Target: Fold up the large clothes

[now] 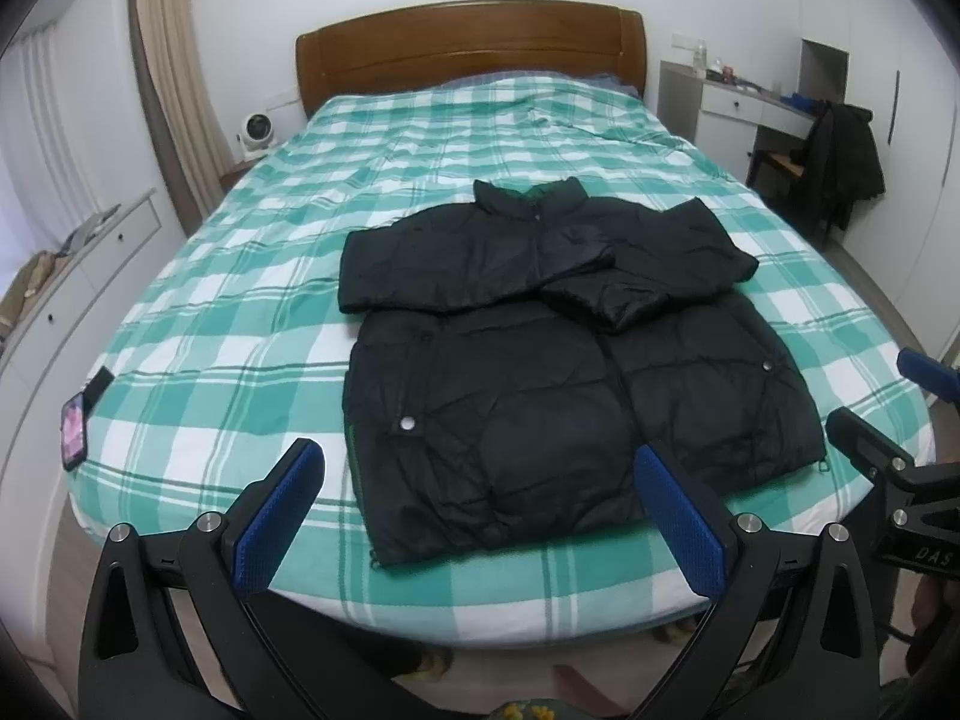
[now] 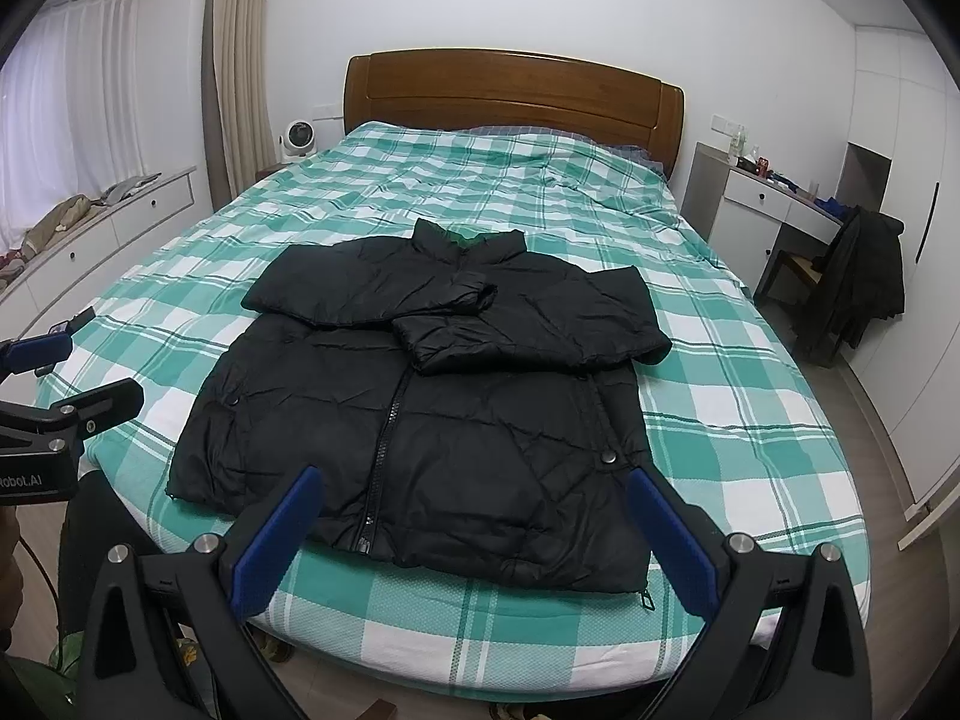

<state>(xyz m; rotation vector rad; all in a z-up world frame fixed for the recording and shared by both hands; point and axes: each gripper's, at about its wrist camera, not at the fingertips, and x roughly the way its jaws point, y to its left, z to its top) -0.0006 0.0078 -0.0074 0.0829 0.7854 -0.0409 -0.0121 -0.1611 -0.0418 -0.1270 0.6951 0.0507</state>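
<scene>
Two spread-fingered, empty grippers, left (image 1: 477, 483) and right (image 2: 474, 516), hover over the jacket (image 2: 414, 420) hem near the bed (image 2: 750, 420) edge.

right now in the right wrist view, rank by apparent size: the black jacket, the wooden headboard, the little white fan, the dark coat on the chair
1. black jacket, though it is nearest
2. wooden headboard
3. dark coat on the chair
4. white fan, farthest away

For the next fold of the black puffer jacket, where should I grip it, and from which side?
Grip the black puffer jacket at its bottom hem, one corner per open hand-held gripper, left and right, coming from the foot of the bed. Both sleeves already lie folded across the chest, and the hem lies flat nearest you.
</scene>
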